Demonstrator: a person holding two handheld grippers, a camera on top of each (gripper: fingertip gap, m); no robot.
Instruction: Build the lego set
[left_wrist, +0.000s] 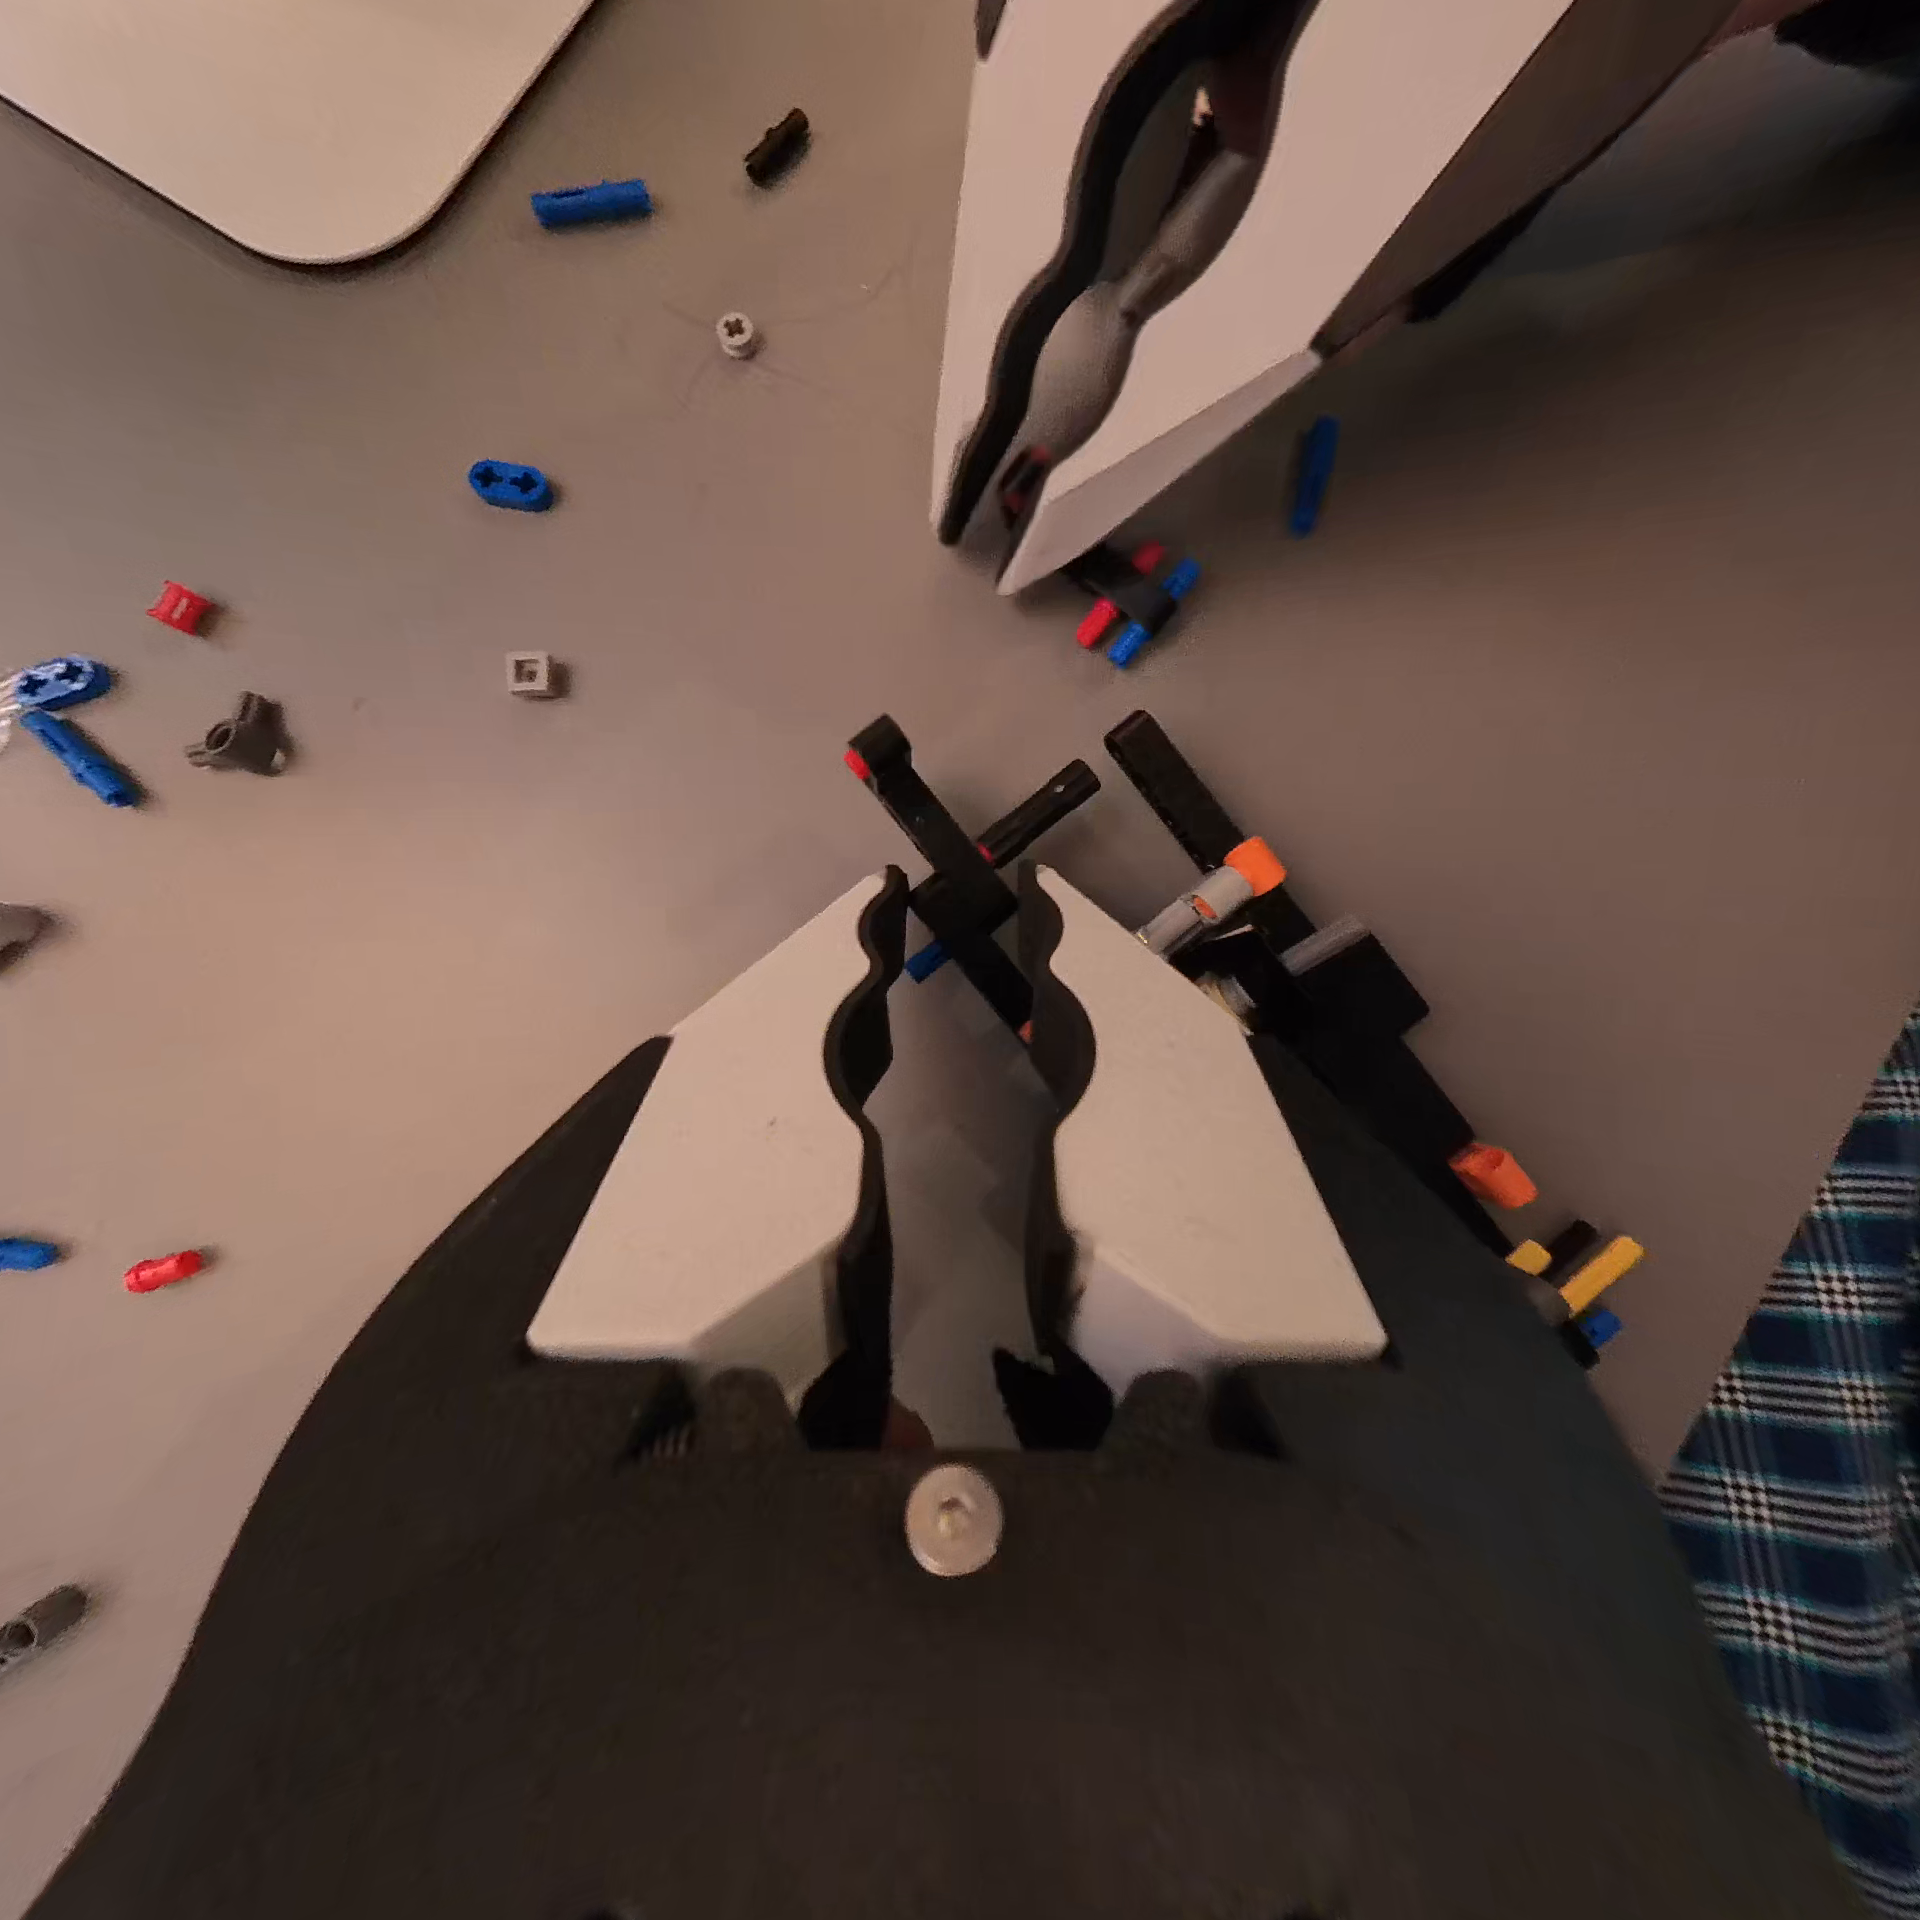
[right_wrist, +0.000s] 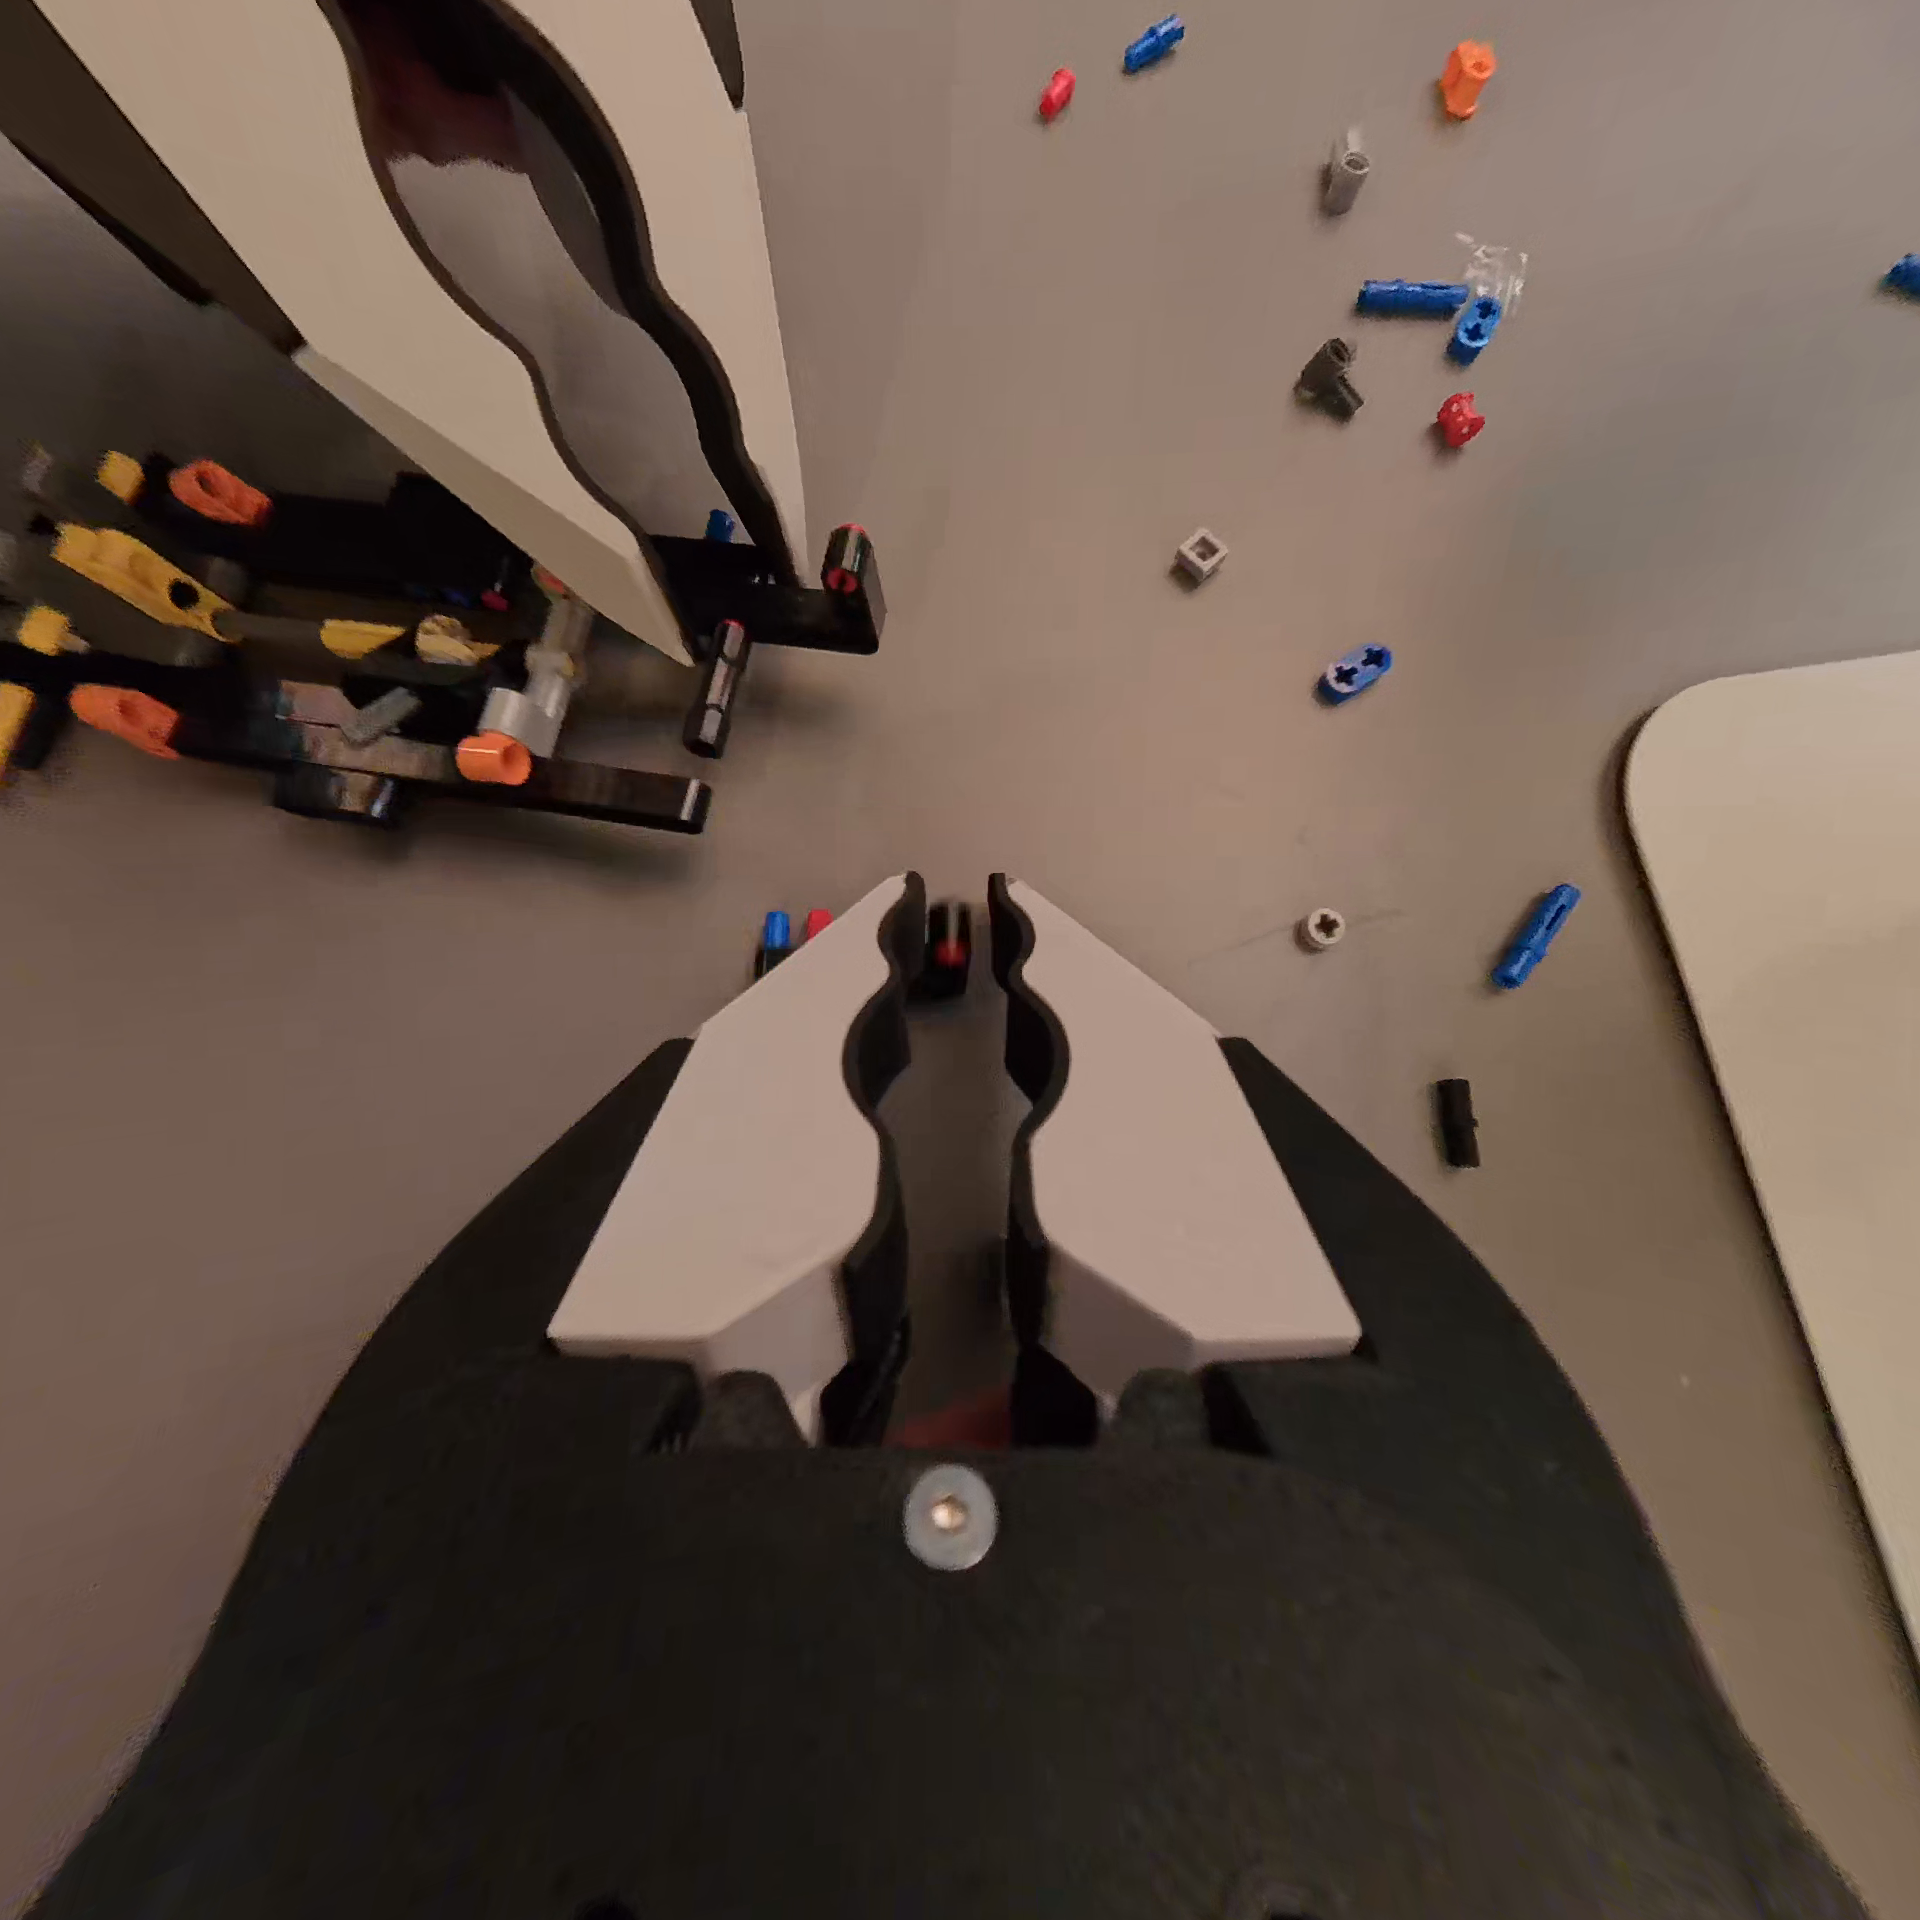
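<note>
The left gripper is pinched on a black beam of the lego build, which lies on the grey table. The fingers are nearly shut around the beam. A red pin is seen at the beam's far tip. The right gripper is set just past the build, and a small black piece with red and blue pins is caught between its narrowly parted tips. The build is long and black, with orange, yellow and grey bits. The fingers are white with wavy black pads. Small blue, red and grey pieces are scattered beyond the build, and a pale rounded board is seen farther off.
</note>
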